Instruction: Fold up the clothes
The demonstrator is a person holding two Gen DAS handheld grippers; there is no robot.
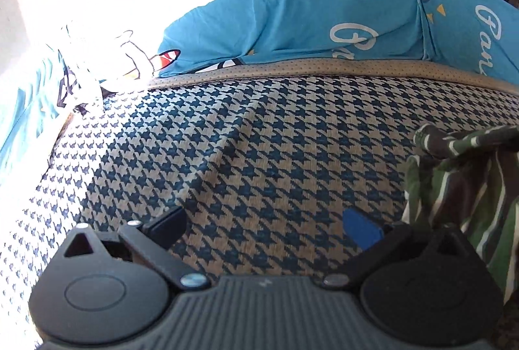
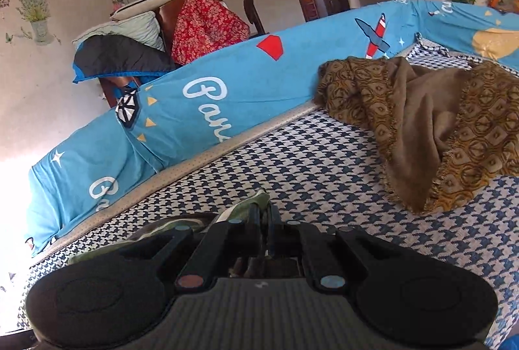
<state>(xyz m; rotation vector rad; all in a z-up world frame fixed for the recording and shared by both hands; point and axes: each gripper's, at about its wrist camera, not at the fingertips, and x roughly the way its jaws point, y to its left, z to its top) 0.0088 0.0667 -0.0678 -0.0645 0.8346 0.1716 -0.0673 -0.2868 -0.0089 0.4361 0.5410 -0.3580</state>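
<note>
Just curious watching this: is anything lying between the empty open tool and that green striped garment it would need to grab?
Nothing visible does. The left tool is open over bare houndstooth cover, and the green striped garment hangs just to its right, held up by the shut right tool. The brown blanket lies farther off, on the far side.

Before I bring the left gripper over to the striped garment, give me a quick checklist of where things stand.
1. Right gripper shut on the green striped garment: ok.
2. Left gripper open and empty: ok.
3. Houndstooth cover bare between the left gripper and the garment: ok.
4. Garment spread flat: not ok, it hangs bunched.
5. Brown patterned cloth apart from the garment: ok.
6. Second corner to grab: cannot tell.
</note>
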